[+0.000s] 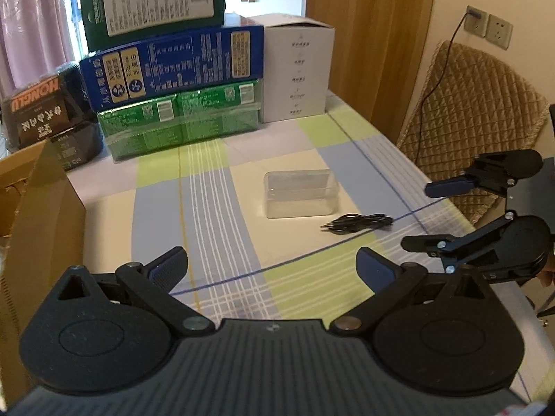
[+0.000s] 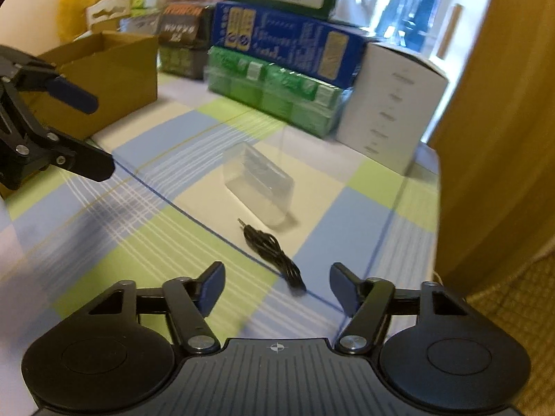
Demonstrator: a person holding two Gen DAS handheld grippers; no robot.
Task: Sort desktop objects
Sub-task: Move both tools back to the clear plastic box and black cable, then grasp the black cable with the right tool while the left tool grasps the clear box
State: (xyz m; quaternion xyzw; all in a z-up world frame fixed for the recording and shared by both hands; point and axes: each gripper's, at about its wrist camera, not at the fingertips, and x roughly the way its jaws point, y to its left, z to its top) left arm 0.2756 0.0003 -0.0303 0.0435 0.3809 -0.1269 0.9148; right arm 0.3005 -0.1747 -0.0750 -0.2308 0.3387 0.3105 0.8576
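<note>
Black-framed, blue-padded, the right gripper hangs wide and empty over the coiled black audio cable, which lies near the checked tablecloth's right edge, just beside a clear plastic box. The left gripper also gapes, empty. Risk: loose loops slipping from the pads.

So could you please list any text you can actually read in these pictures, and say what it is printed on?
"HONGLU", upside down: dark brown package at the left of the stack.
Blue box: Chinese print, too small to read.
Green packs, dark green box, white box: print and barcode too blurred or small to read.
</note>
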